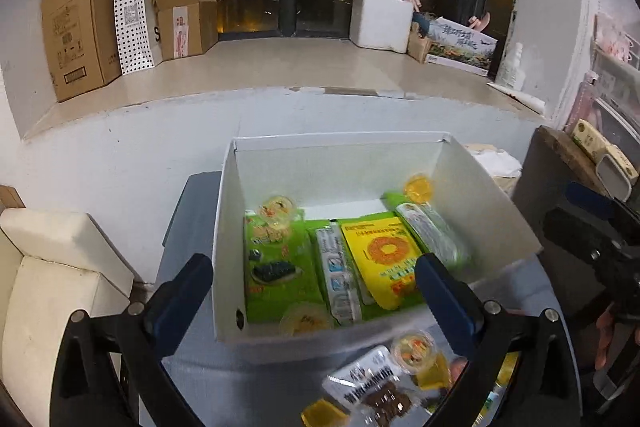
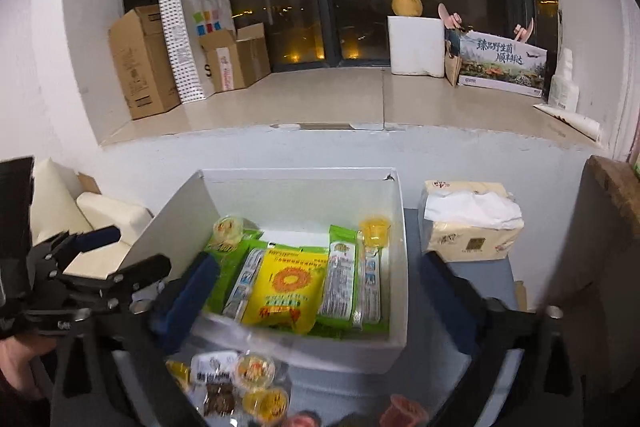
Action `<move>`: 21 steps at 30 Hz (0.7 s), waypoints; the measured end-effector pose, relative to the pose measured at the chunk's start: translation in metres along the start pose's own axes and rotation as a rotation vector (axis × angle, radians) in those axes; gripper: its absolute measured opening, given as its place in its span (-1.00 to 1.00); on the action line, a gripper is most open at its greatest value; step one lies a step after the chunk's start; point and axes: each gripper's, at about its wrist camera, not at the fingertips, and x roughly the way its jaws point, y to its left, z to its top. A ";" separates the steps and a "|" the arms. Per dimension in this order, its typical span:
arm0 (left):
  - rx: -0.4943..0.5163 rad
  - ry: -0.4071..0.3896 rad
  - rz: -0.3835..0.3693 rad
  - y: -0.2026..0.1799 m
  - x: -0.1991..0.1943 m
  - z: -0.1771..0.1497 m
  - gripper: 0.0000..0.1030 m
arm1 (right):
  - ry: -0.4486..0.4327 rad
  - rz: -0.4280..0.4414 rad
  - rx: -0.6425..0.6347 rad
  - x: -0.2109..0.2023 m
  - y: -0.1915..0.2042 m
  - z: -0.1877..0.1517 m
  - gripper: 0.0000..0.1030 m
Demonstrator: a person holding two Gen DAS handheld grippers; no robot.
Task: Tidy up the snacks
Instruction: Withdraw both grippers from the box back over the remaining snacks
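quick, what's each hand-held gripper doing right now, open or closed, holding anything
Left hand-held gripper: open, holding nothing, above the white box.
Right hand-held gripper: open, holding nothing, also over the box.

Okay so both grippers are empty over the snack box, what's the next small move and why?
Probably lower the left gripper toward the jelly cup lying loose on the table in front of the white box. Both it and the right gripper are open and hold nothing, the box already holds several packets, and a few snacks remain outside it.
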 end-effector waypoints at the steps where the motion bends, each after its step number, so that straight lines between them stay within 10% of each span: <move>1: 0.002 -0.002 -0.007 -0.003 -0.009 -0.005 1.00 | -0.006 0.007 -0.003 -0.005 0.000 -0.002 1.00; 21: -0.028 0.052 -0.083 -0.053 -0.104 -0.188 1.00 | 0.106 0.029 0.103 -0.087 -0.007 -0.173 1.00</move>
